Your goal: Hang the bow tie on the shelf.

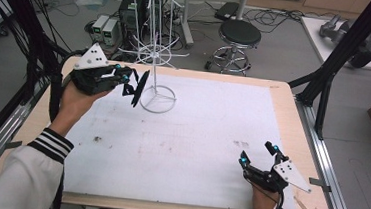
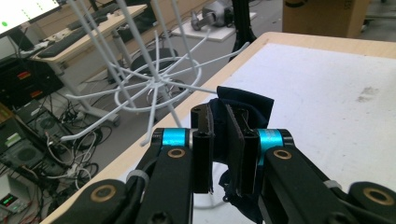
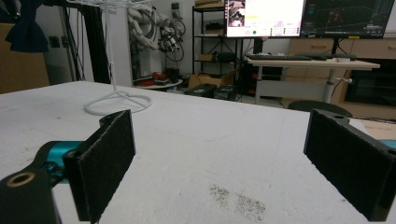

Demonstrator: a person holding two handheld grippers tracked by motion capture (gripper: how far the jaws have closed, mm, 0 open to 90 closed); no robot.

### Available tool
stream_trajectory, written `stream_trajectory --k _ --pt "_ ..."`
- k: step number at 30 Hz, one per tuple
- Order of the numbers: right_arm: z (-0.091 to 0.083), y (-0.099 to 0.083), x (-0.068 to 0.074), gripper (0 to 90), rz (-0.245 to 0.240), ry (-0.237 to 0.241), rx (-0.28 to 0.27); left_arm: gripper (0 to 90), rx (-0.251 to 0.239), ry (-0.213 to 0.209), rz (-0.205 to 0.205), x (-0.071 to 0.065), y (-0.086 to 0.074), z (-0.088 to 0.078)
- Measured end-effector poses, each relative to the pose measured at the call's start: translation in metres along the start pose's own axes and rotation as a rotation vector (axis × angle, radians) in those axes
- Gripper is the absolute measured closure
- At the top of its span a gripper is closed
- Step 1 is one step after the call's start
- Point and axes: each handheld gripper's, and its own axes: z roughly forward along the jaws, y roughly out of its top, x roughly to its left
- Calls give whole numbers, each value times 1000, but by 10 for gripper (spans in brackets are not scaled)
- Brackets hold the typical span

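Left claw [image 1: 134, 82], high view: raised at the tabletop's [image 1: 181, 134] ten o'clock corner, pinching a dark cloth [image 1: 139, 87] that hangs just beside the white wire rack [image 1: 156, 47]; right claw [image 1: 258, 155] rests spread and empty at five o'clock. Left gripper view: jaws pressed on the cloth [image 2: 243, 105], the rack's lower ring of hooks [image 2: 159, 81] at eleven o'clock, near but apart. Right gripper view: jaws wide, rack base [image 3: 119, 101] far at ten o'clock. Judged progress: cloth lifted and brought close; hanging it on a hook apparently remains.
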Motion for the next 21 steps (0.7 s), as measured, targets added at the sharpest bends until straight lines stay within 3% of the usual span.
stream_trajectory --k 10,21 --pt "0 0 0 80 0 0 -1 811 -15 -40 28 -15 7 1" --pt "0 0 0 80 -3 -2 1 811 -31 -57 45 -22 13 2"
